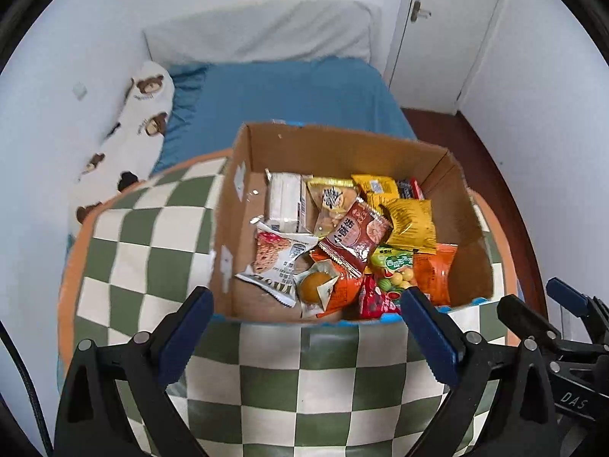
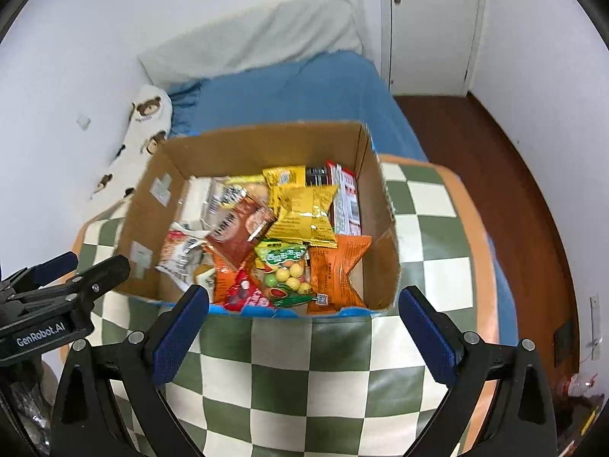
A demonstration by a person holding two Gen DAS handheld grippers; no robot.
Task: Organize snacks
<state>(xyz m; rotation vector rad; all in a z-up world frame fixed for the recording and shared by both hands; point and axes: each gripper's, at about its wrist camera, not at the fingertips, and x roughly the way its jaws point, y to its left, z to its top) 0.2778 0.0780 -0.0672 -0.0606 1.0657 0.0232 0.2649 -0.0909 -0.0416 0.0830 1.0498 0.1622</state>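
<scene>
An open cardboard box [image 1: 335, 144] [image 2: 243, 144] stands on a green-and-white checkered cushion [image 1: 152, 236] [image 2: 304, 373]. It holds several snack packets: a yellow bag [image 1: 411, 224] [image 2: 304, 209], a red-brown packet [image 1: 354, 236] [image 2: 239, 228], an orange packet [image 1: 434, 270] [image 2: 335, 270], a candy bag [image 1: 392, 270] [image 2: 285, 270] and a white cookie packet [image 1: 274, 259]. My left gripper [image 1: 304, 304] is open and empty in front of the box's near edge. My right gripper [image 2: 304, 304] is open and empty at the same edge.
The cushion lies on a bed with a blue sheet [image 1: 289, 91] [image 2: 289, 87]. A bear-print pillow [image 1: 129, 129] leans on the left wall. A white door [image 1: 449, 23] and dark wood floor [image 2: 495, 175] are to the right. The other gripper shows at each view's edge.
</scene>
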